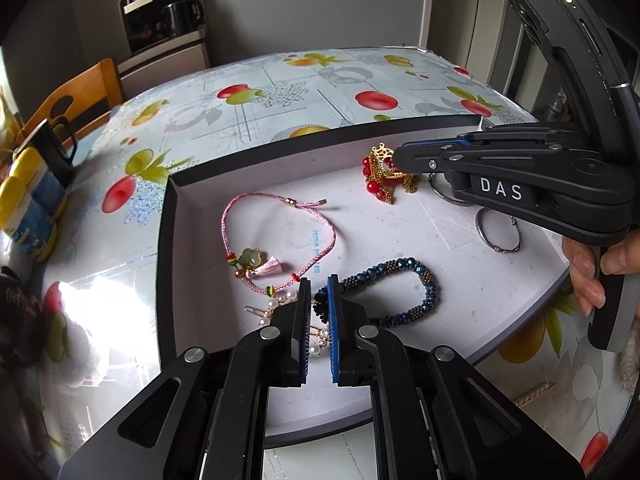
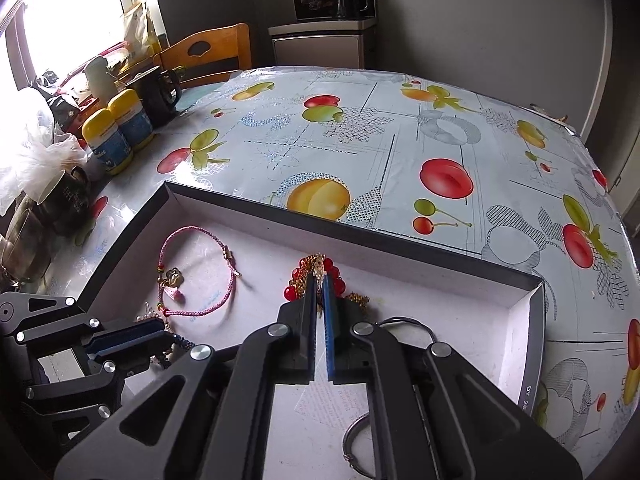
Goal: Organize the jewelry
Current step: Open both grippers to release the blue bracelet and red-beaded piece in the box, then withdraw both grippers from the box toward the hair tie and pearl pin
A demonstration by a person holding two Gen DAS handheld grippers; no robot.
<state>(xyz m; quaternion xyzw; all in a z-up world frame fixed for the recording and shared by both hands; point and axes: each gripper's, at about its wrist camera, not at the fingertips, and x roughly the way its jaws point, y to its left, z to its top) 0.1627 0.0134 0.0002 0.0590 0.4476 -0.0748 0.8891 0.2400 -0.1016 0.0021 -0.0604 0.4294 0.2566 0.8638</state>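
A shallow black-rimmed box lid [image 1: 164, 240] [image 2: 532, 352] with a white floor holds the jewelry. A pink cord bracelet [image 1: 276, 236] [image 2: 196, 276] with a green charm lies at its left. A dark blue beaded bracelet [image 1: 404, 292] lies in the middle, with pearl hair clips [image 1: 276, 308] beside it. My left gripper [image 1: 319, 286] [image 2: 160, 340] is nearly shut, its tips at the blue bracelet's end. My right gripper [image 2: 319, 280] [image 1: 396, 156] is shut on the red-bead gold chain [image 1: 380, 176] [image 2: 332, 268] at the back. Silver rings [image 1: 498, 232] [image 2: 352, 444] lie at the right.
The table has a fruit-print plastic cloth [image 2: 360, 148]. Yellow-lidded bottles [image 2: 120, 128] [image 1: 28, 208], dark mugs [image 2: 160, 92] and a plastic bag [image 2: 36, 148] stand at the left edge. A wooden chair [image 2: 208, 52] and a cabinet with a kettle [image 2: 332, 20] are behind.
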